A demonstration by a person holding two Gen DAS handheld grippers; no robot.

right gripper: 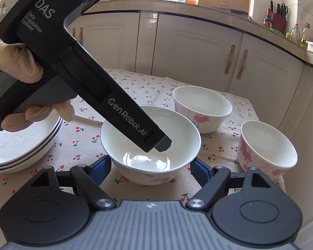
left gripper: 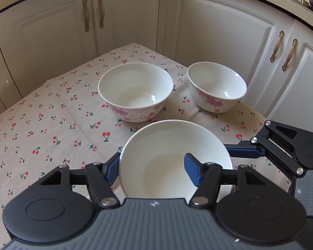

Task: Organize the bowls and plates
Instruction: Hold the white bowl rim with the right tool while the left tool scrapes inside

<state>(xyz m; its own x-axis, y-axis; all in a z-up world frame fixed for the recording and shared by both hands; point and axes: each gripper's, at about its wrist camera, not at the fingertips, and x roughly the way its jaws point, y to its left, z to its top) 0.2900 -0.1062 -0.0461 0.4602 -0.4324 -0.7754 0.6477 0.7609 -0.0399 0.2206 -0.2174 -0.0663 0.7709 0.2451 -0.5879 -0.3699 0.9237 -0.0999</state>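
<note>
Nearest the left wrist camera, the left gripper point(left gripper: 151, 169) reaches over the rim of the near bowl point(left gripper: 175, 158): one blue finger point(left gripper: 111, 170) lies outside the wall, the other sits inside the bowl. Whether the fingers actually press the wall cannot be told. From the right wrist view, the left gripper point(right gripper: 160, 142) angles down into this same bowl point(right gripper: 151, 143), held by a gloved hand point(right gripper: 16, 66).

The right gripper point(right gripper: 151, 167) is spread wide, its blue fingers point(right gripper: 101, 166) standing on either side of the bowl's base, apart from it. In the left view, the right gripper point(left gripper: 258, 152) enters from the right edge, just beside the bowl.

To the left of the bowl, a stack of plates point(right gripper: 20, 145) rests on the cherry-print cloth point(left gripper: 52, 125).

Farther back, two flowered bowls stand upright on the cloth, well apart from each other: the middle bowl point(left gripper: 135, 91) and the right bowl point(left gripper: 216, 86).

Beyond the table, white cabinets point(left gripper: 219, 31) with brass handles point(left gripper: 101, 11) close the scene; a counter point(right gripper: 177, 5) with bottles runs above them.
</note>
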